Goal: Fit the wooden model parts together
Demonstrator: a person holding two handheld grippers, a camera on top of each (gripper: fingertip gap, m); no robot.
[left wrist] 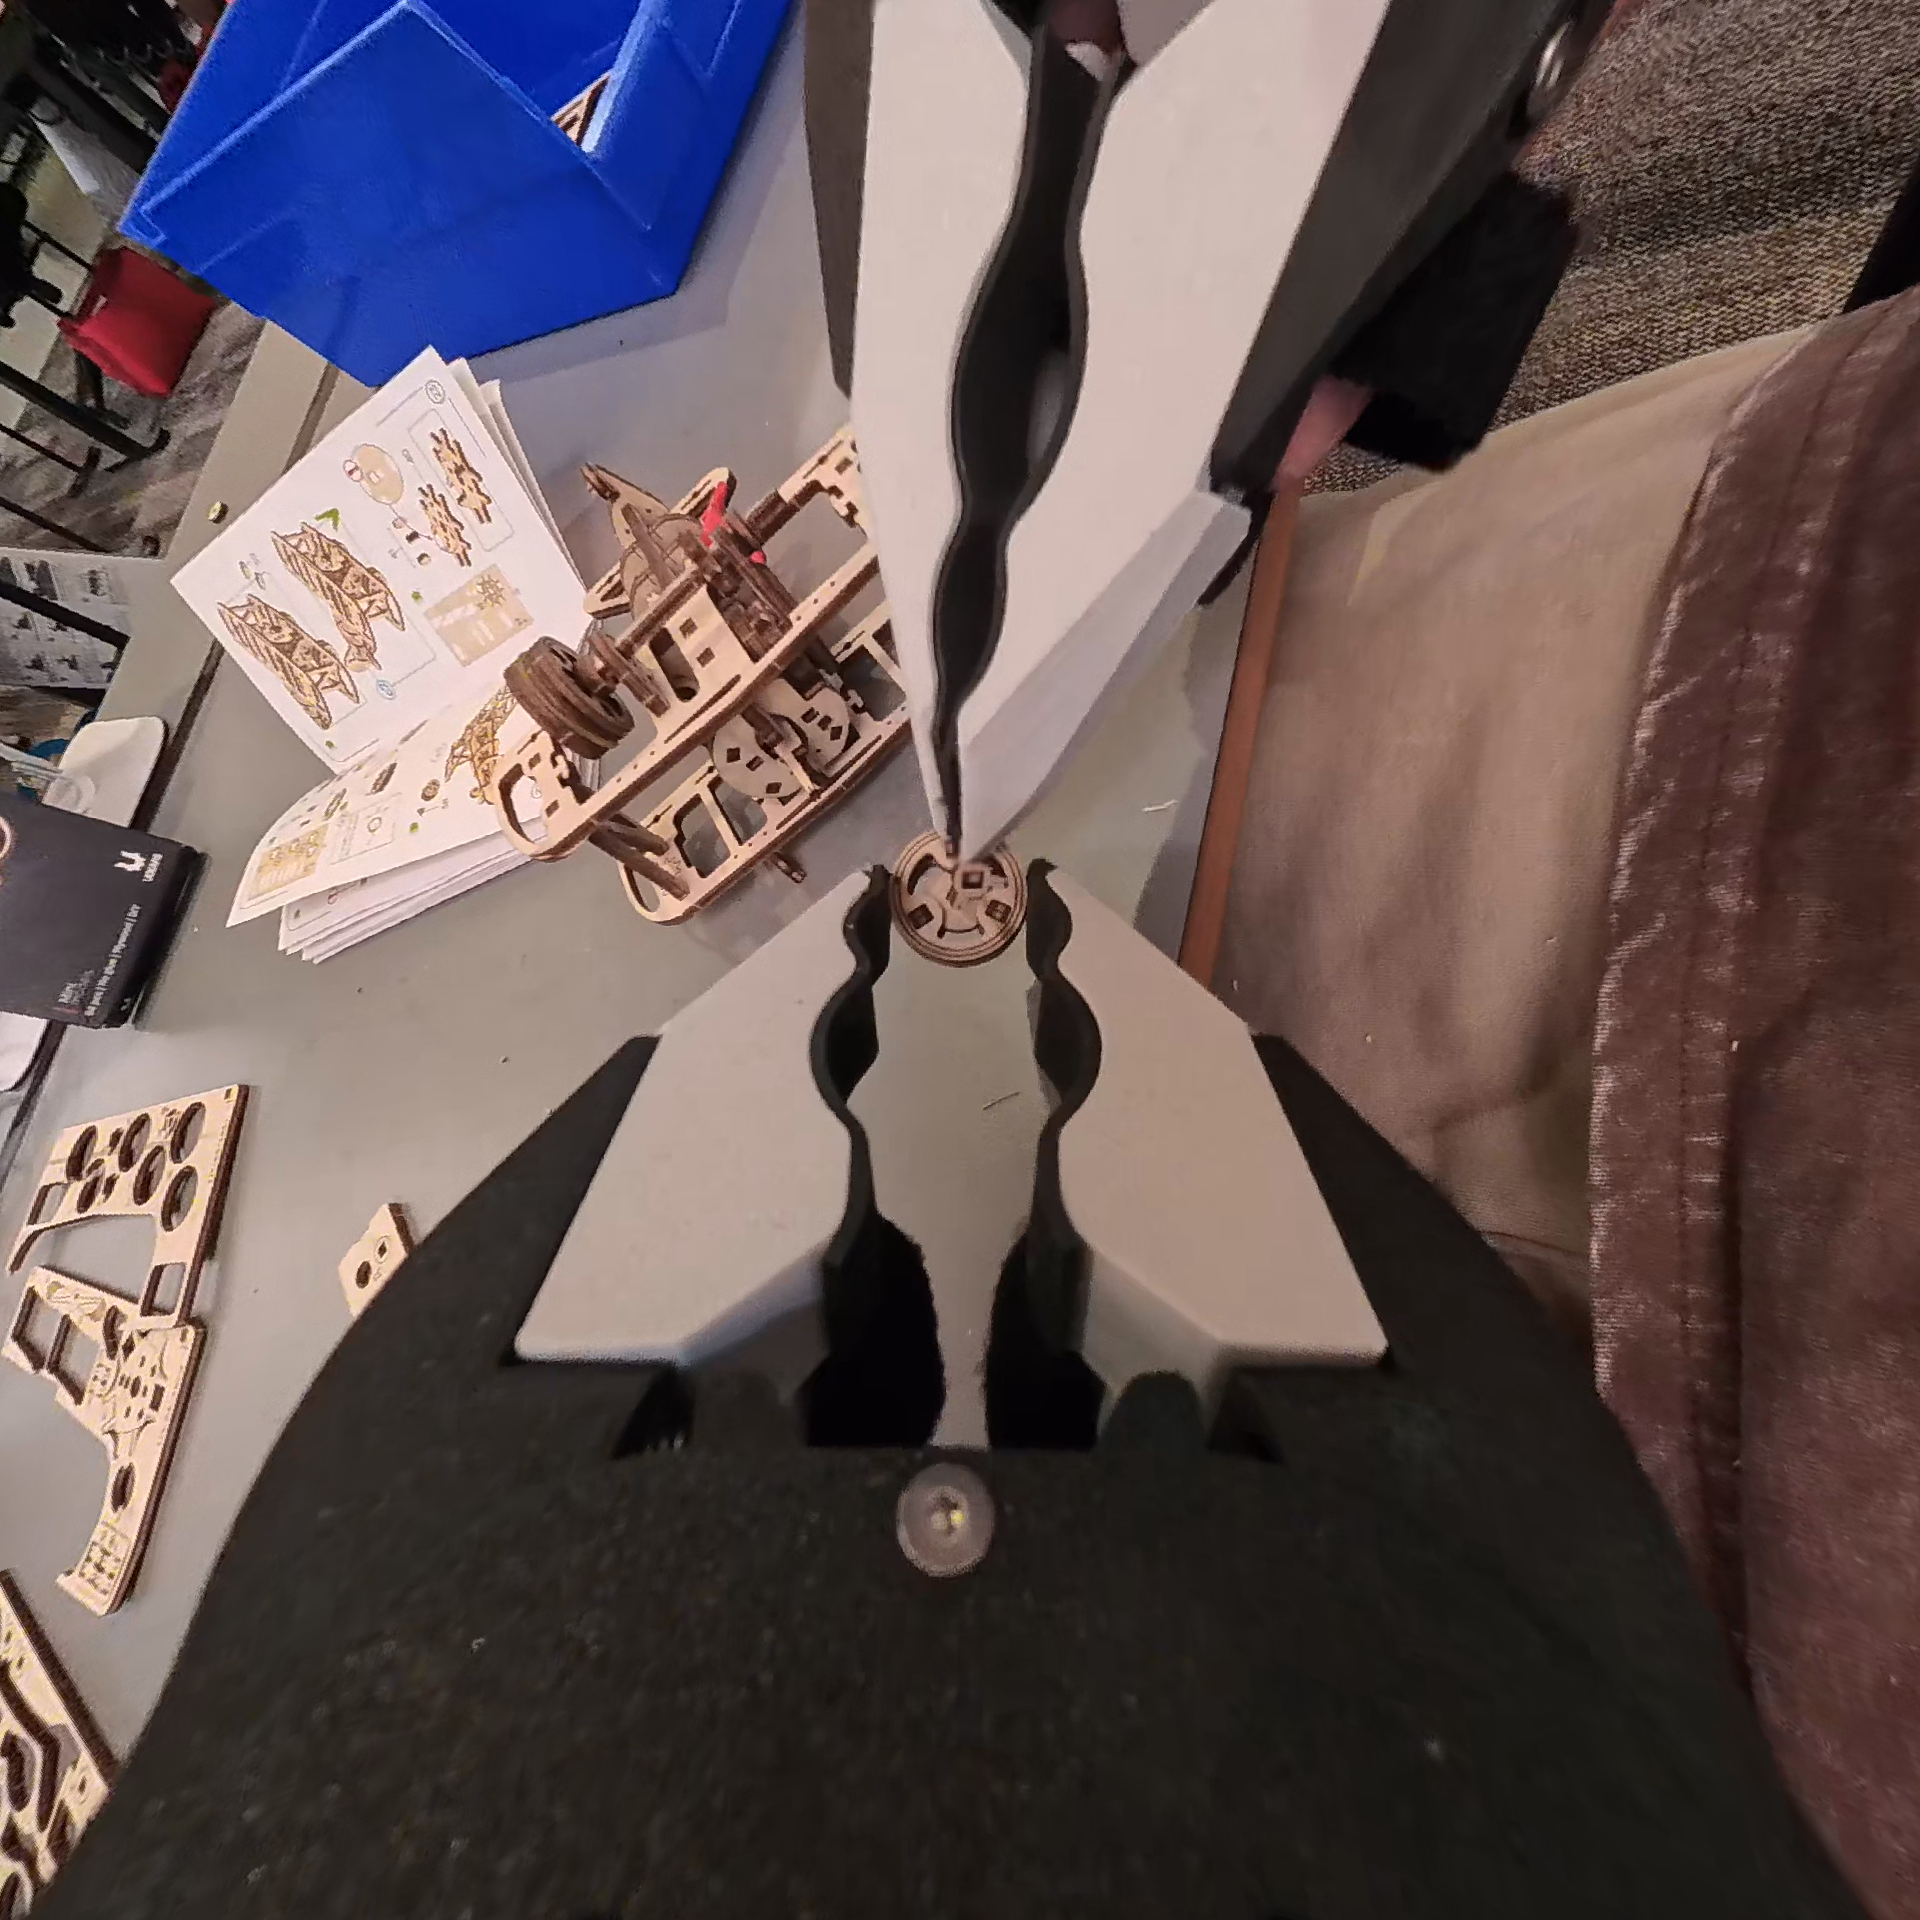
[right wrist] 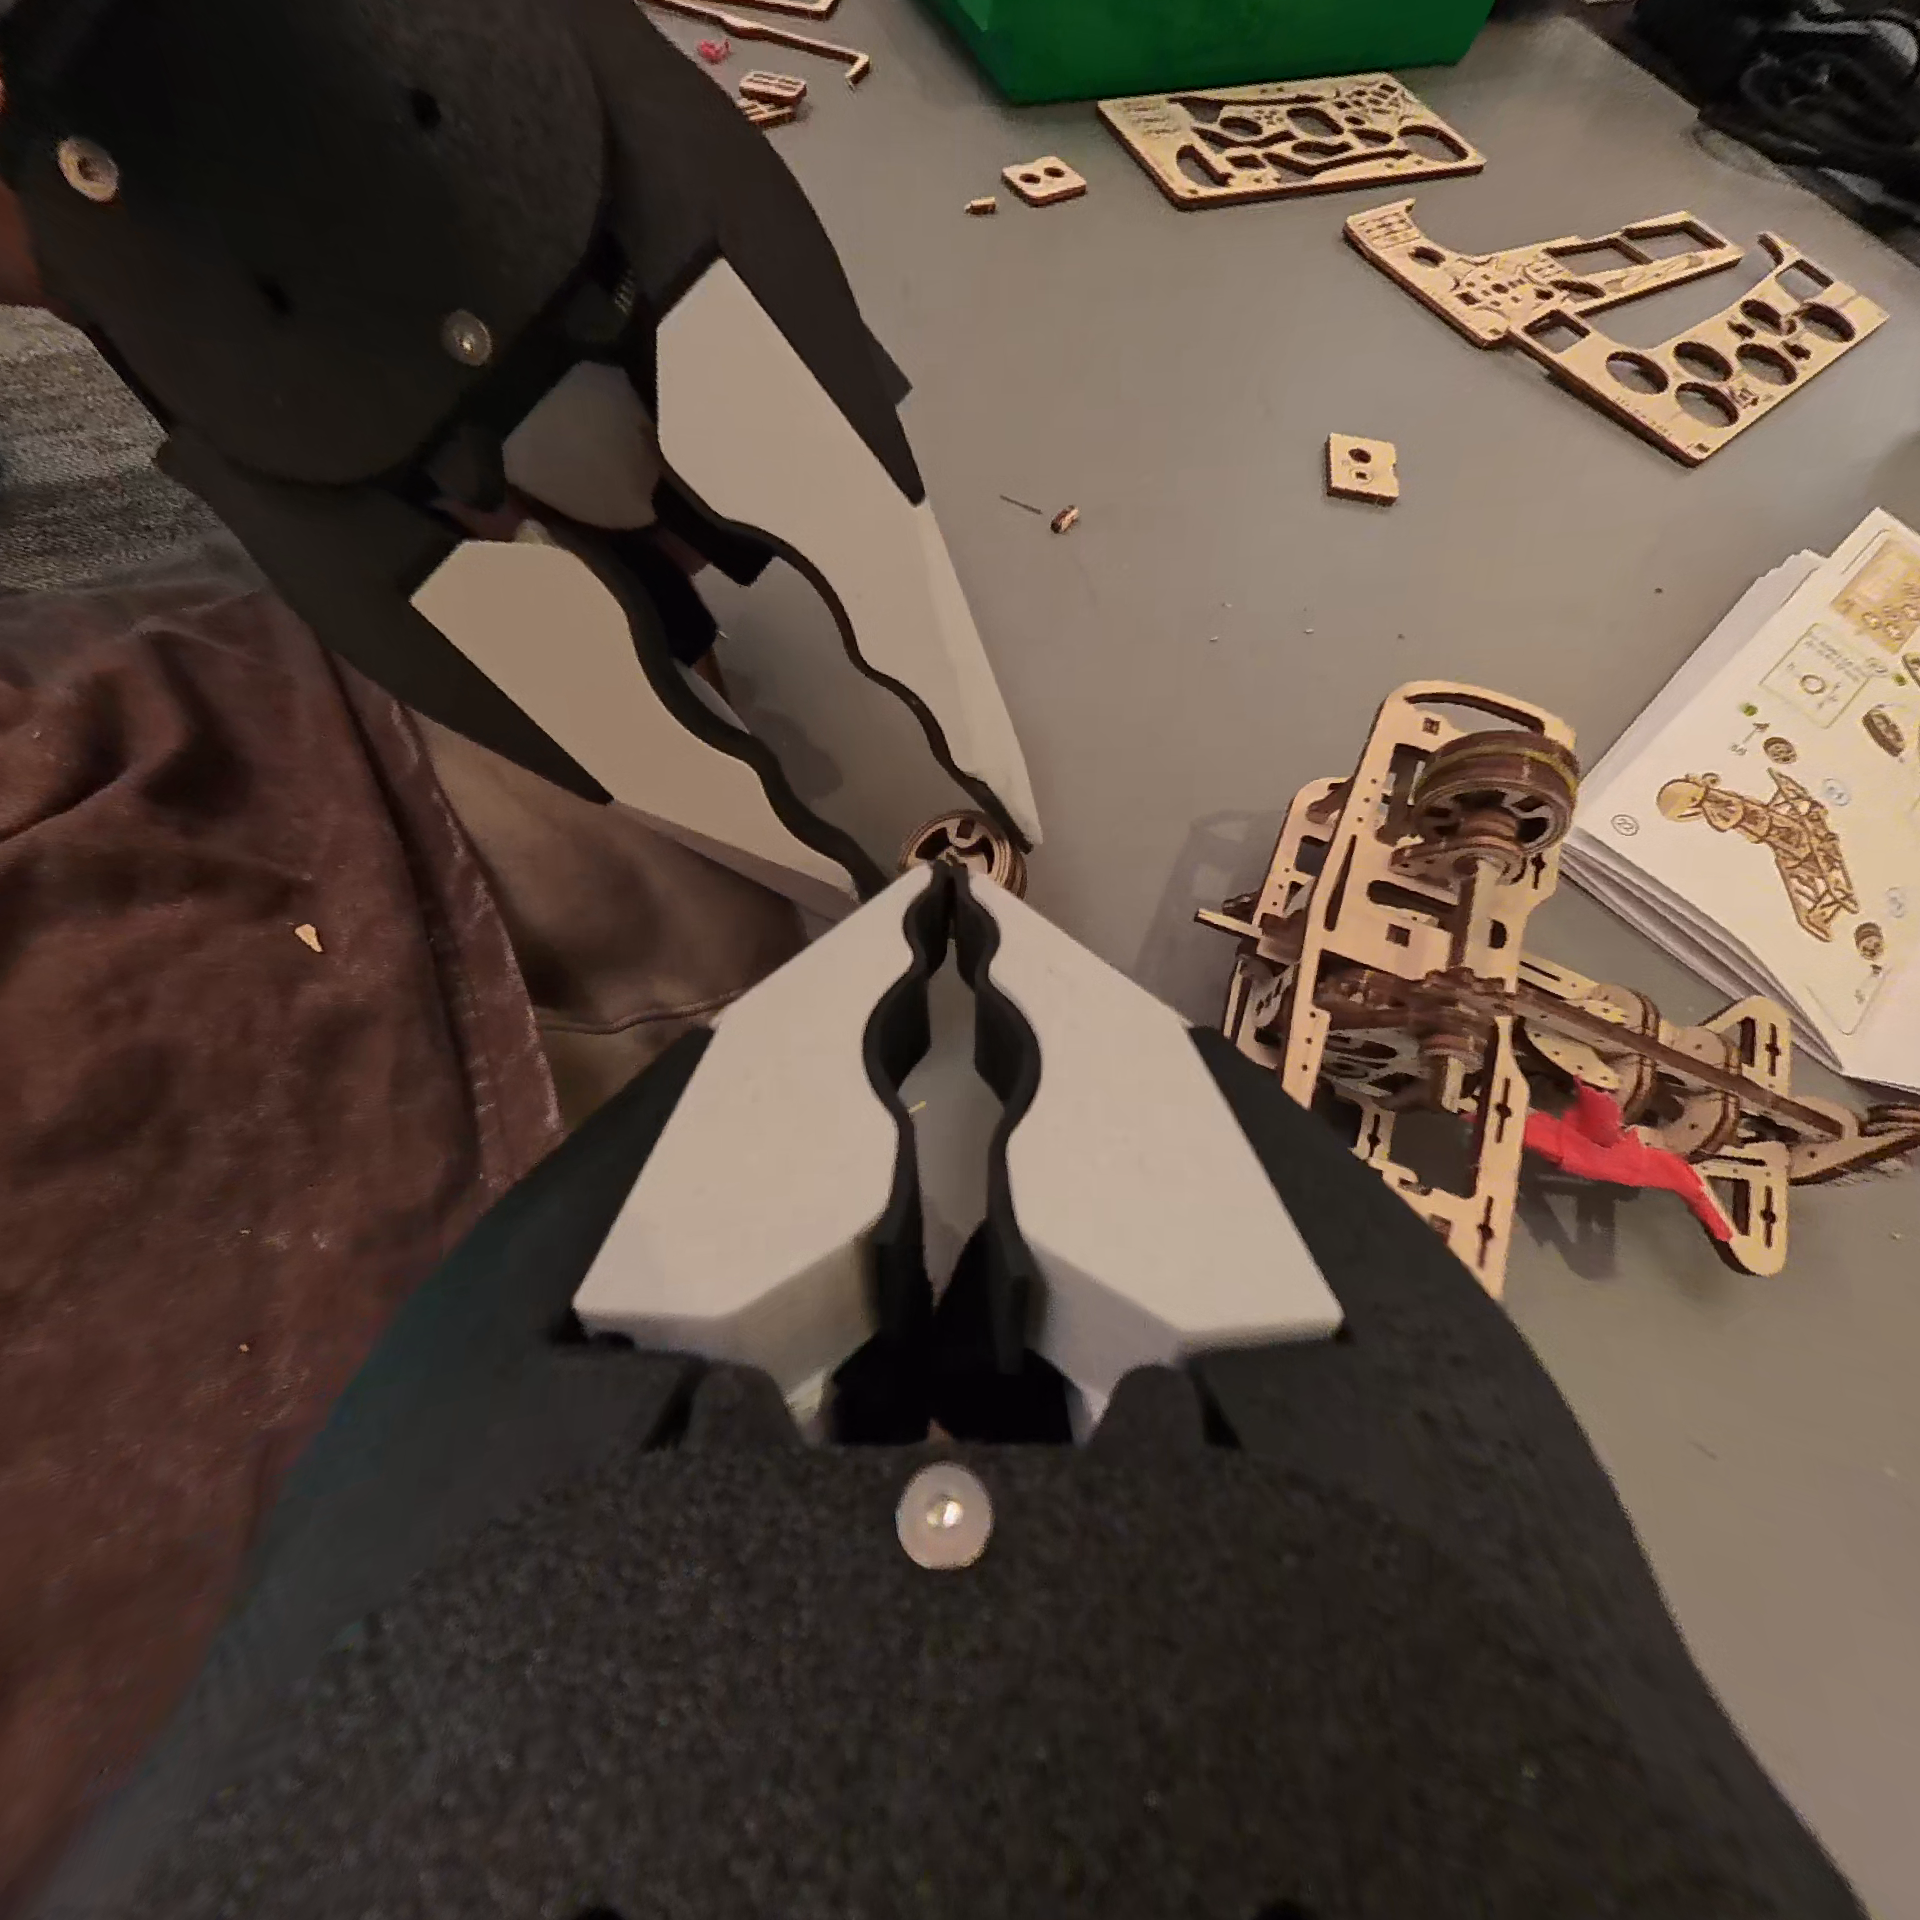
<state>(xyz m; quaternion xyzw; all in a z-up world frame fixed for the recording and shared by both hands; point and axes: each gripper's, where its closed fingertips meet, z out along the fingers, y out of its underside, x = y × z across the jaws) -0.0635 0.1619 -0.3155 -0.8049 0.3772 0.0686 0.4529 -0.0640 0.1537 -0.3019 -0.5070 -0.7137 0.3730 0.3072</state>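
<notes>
A small round wooden wheel point(left wrist: 961, 920) sits low over the grey table point(left wrist: 499, 1039) near its edge. My left gripper point(left wrist: 958, 883) has its two fingertips on either side of the wheel's rim and grips it. My right gripper point(left wrist: 951, 831) comes down from above. It is shut on what looks like a small wooden peg, with its tip at the wheel's hub. In the right wrist view my right gripper point(right wrist: 951, 873) is closed right in front of the wheel point(right wrist: 971, 836). The left gripper point(right wrist: 948, 862) reaches in from the upper left.
A partly built wooden model point(left wrist: 717, 707) point(right wrist: 1507, 987) lies beside an instruction booklet point(left wrist: 395, 582) point(right wrist: 1766, 831). Punched-out part sheets point(left wrist: 114, 1299) point(right wrist: 1662, 312), a blue bin point(left wrist: 416, 177), a green bin point(right wrist: 1195, 42) and a black box point(left wrist: 73, 925) stand around. A person's brown clothing point(left wrist: 1766, 1039) is at the table edge. The grippers are tip to tip, or close to it.
</notes>
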